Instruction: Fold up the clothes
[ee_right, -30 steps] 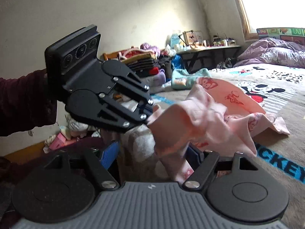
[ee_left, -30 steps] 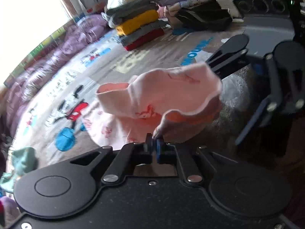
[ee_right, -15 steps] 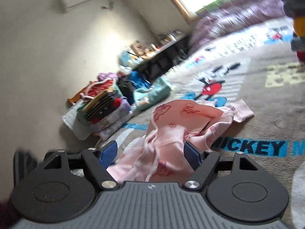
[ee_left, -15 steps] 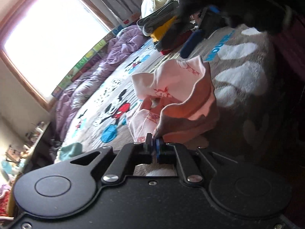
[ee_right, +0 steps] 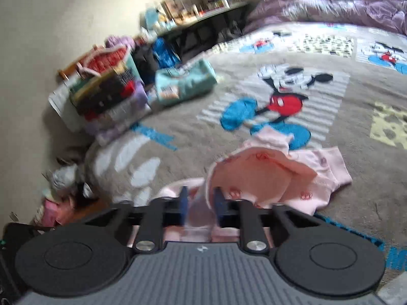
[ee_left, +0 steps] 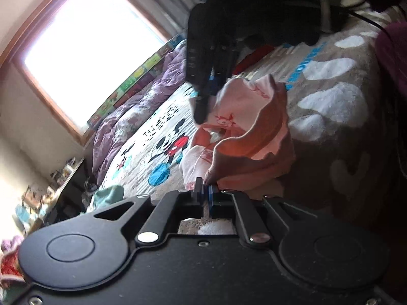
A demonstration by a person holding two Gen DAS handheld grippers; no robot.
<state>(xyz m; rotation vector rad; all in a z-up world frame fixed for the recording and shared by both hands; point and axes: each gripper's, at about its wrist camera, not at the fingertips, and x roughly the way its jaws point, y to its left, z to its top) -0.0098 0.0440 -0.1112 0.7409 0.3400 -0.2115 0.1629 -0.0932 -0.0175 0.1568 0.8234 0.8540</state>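
Observation:
A pink printed garment [ee_left: 249,127] lies bunched on the grey cartoon blanket [ee_left: 330,132], partly lifted. My left gripper [ee_left: 205,190] is shut on its near hem, low in the left wrist view. My right gripper [ee_left: 203,106] comes down from the top of that view and meets the garment's far edge. In the right wrist view the garment [ee_right: 267,175] spreads out ahead, and a fold of it runs between the blue pads [ee_right: 183,203] of my right gripper [ee_right: 201,203], which is shut on the cloth. This view is blurred.
Stacks of folded clothes [ee_right: 106,94] and a teal folded piece [ee_right: 183,84] sit at the blanket's far left. A purple duvet [ee_right: 330,7] lies along the window side. A maroon sleeve [ee_left: 391,58] is at the right. The window [ee_left: 89,43] glares brightly.
The right gripper's fingers have narrowed from wide open onto a fold of the pink garment. Both cameras have swung round; the left gripper keeps its hold on the hem.

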